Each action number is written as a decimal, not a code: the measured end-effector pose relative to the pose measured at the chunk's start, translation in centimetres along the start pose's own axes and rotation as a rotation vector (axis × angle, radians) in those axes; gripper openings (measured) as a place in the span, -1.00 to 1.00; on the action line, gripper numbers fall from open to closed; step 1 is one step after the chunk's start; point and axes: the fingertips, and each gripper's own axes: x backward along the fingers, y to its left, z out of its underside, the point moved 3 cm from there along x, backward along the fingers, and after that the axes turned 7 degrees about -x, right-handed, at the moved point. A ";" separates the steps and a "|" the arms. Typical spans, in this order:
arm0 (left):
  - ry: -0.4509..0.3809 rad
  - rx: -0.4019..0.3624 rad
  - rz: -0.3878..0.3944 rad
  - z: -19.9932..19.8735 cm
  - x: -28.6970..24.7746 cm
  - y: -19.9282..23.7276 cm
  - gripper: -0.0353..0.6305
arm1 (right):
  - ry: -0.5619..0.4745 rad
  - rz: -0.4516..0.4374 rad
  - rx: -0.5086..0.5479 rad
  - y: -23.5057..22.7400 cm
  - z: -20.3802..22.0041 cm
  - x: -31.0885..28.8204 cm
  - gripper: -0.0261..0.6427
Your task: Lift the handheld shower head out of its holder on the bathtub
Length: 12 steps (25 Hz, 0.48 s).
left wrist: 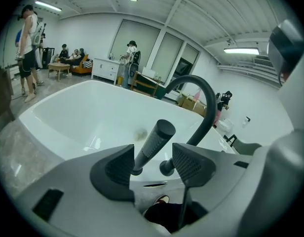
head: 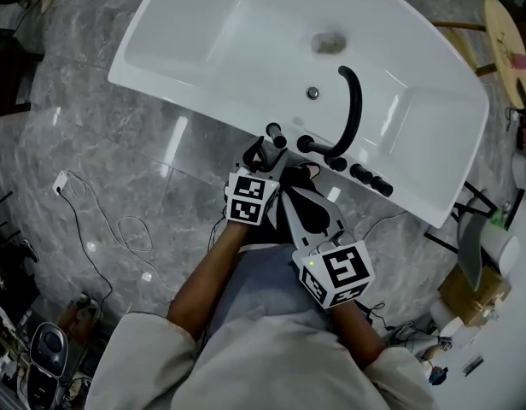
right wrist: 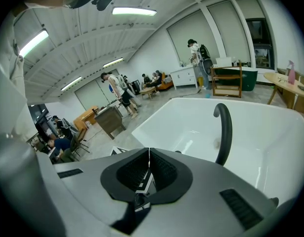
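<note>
The handheld shower head point(head: 274, 131) is a slim black stick that stands tilted in its holder on the near rim of the white bathtub point(head: 190, 105). My left gripper point(head: 265, 152) sits just in front of it. In the left gripper view the shower head point(left wrist: 155, 141) rises between the open jaws of the left gripper point(left wrist: 153, 154), and neither pad touches it. The black arched spout point(left wrist: 200, 102) stands just behind it. My right gripper point(head: 295, 182) hangs back below the rim. In its own view the right gripper point(right wrist: 149, 154) is shut with nothing in it.
Black tap knobs point(head: 370, 178) line the rim to the right of the spout point(head: 353, 109). A drain point(head: 329, 43) lies in the tub floor. A white cable point(head: 118, 229) trails over the grey marble floor at left. A round wooden table point(head: 506, 41) and boxes stand at right. People stand far off point(left wrist: 28, 48).
</note>
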 end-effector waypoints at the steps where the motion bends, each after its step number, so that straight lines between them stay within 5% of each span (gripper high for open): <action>1: 0.001 0.002 -0.004 0.2 -0.3 0.2 -0.20 | 0.004 0.004 -0.006 -0.1 0.2 0.0 -0.87; 12: 0.073 -0.031 -0.065 4.0 -4.0 1.7 -0.15 | 0.035 0.016 -0.022 -0.6 1.1 -0.2 -0.87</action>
